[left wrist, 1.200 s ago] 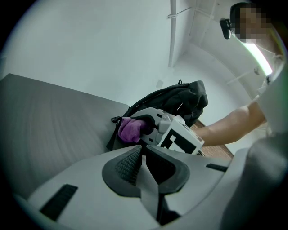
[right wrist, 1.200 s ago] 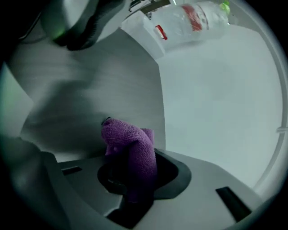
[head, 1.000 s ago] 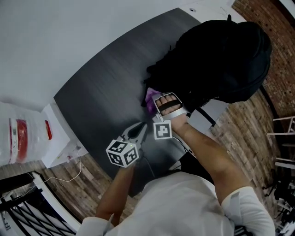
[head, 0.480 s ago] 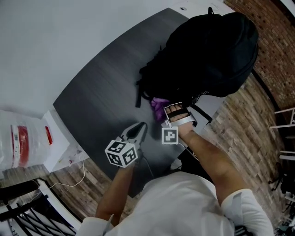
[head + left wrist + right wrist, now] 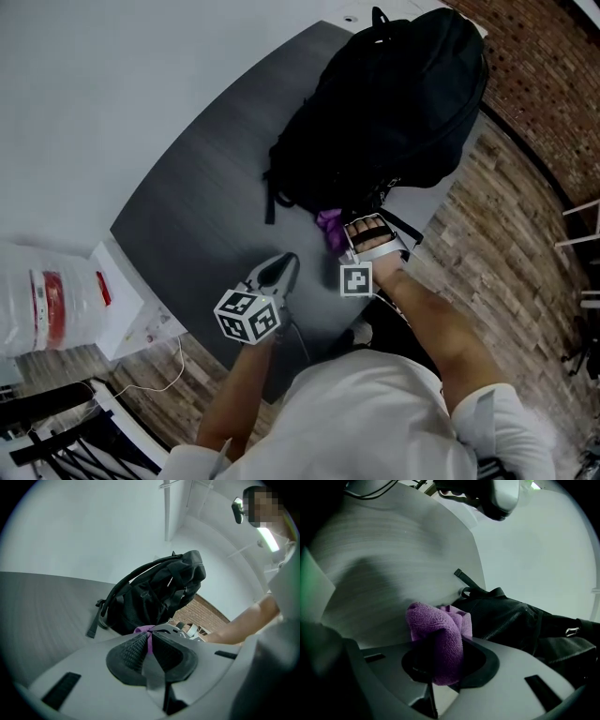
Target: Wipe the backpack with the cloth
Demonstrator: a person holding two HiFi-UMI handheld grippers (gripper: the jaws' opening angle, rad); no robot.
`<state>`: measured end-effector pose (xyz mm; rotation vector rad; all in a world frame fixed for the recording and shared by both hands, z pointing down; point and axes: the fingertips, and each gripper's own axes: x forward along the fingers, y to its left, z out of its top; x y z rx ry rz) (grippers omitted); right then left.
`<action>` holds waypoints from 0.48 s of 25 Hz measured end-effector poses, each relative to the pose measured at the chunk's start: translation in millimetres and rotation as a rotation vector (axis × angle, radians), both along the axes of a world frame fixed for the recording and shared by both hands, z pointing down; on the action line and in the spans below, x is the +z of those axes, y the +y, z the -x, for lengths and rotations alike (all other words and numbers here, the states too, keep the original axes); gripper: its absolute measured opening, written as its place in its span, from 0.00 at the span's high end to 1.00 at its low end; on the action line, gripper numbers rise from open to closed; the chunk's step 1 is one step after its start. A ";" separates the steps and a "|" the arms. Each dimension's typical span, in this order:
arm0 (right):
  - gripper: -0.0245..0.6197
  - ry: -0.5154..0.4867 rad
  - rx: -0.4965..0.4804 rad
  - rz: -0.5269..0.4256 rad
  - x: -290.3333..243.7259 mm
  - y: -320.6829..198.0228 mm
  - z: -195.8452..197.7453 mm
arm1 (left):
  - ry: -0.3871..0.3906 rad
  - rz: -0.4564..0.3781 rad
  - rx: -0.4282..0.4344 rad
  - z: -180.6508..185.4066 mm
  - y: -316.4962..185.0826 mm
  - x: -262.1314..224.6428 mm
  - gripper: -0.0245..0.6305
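A black backpack [image 5: 389, 103] lies on the dark grey table [image 5: 206, 197], its near end toward me; it also shows as the backpack [image 5: 154, 595] and backpack [image 5: 520, 620] in both gripper views. My right gripper [image 5: 336, 232] is shut on a purple cloth [image 5: 330, 225], bunched between its jaws, and the cloth [image 5: 438, 637] sits against the backpack's near lower edge. My left gripper [image 5: 278, 272] hovers over the table just left of it, jaws shut with nothing between them; the cloth [image 5: 145, 631] peeks past its tips.
A loose black strap [image 5: 270, 192] trails from the backpack onto the table. A white box [image 5: 117, 300] and a plastic bag with a red label [image 5: 47, 305] stand off the table's left end. Wood floor [image 5: 506, 244] lies to the right.
The right gripper with the cloth has slid down and rightward along the backpack's near edge. The left gripper has hardly moved. The view has shifted, so the backpack sits higher in frame.
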<state>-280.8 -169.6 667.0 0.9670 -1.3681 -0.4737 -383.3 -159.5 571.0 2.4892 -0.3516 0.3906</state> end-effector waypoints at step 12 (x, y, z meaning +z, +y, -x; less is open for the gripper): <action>0.83 0.016 0.035 -0.008 0.5 32.8 -38.2 | -0.019 -0.014 0.049 -23.4 20.9 -6.0 0.94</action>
